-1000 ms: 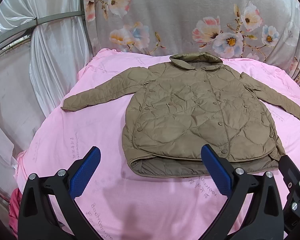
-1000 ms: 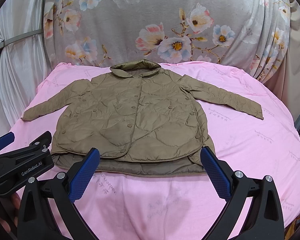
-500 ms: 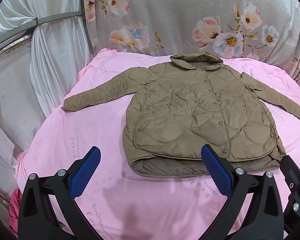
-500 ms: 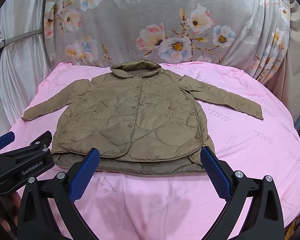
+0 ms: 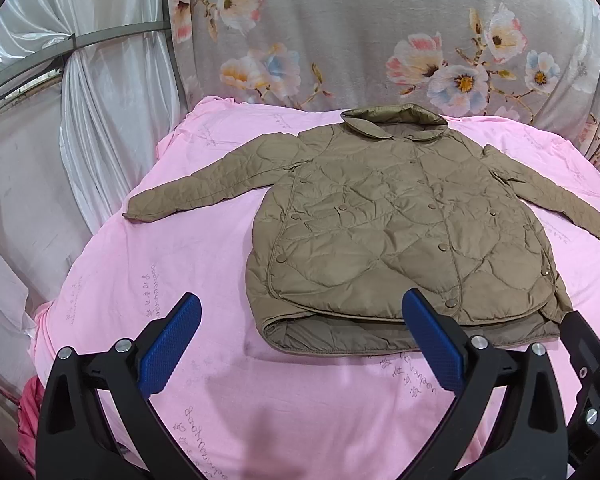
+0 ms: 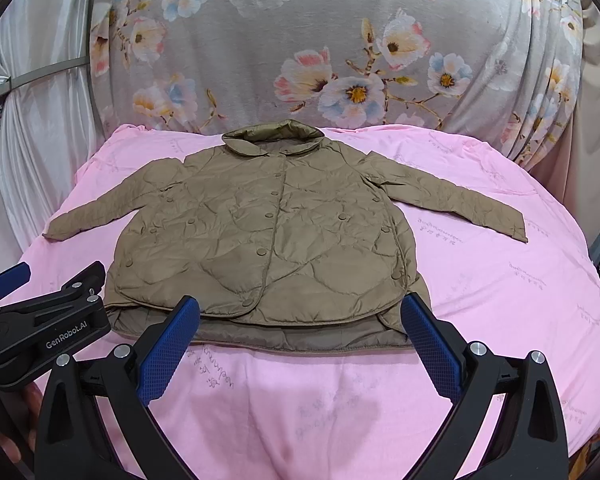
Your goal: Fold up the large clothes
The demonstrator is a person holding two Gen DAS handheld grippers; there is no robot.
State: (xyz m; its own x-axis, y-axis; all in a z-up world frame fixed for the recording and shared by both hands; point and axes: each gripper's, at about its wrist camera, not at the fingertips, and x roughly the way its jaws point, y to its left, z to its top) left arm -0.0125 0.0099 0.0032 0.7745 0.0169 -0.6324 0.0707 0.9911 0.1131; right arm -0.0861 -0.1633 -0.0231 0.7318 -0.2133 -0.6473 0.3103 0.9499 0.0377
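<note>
View along my two claws at rest before the fold. A tan quilted snap-button jacket lay flat and face up on a bed covered with a pink sheet printed with faint script. Its collar pointed toward the grey floral fabric hung behind the bed, and its hem faced my claws. Both sleeves were spread out from the jacket body: the left sleeve reached toward the white satin drape beside the bed, and the right sleeve angled out over bare pink sheet on the opposite side. The front panel was snapped shut, its curved lower edge sitting just above the longer back hem.

My left claw, black-framed with blue textured pads, was spread wide and held nothing; it hung above the sheet just short of the jacket hem, toward the hem's left corner. My right claw was likewise wide open and empty, hanging just short of the hem's middle. In the right wrist view the left claw's black body, marked "GenRobot.AI", appeared beside the jacket's left hem corner, apart from the cloth as far as I could tell.
</note>
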